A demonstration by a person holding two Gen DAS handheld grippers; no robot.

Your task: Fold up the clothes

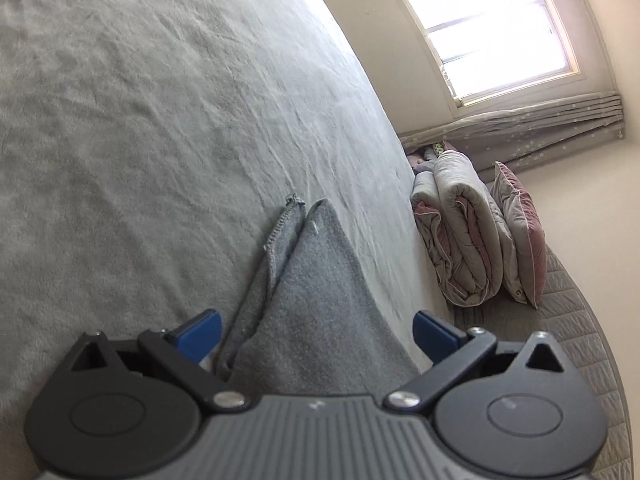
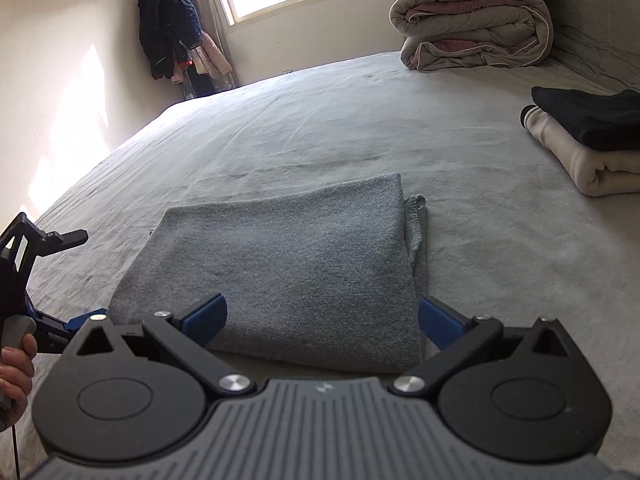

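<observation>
My right gripper is spread wide at the near edge of the grey garment, which lies folded flat on the bed, gripping nothing. My left gripper is spread too, the garment's corner lying loose between its blue pads. A black and cream folded stack sits well apart to the right.

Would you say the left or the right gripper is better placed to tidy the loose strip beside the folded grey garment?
Probably the right gripper: it is open, and the loose strip lies along the grey garment's right edge, near its right finger.
</observation>
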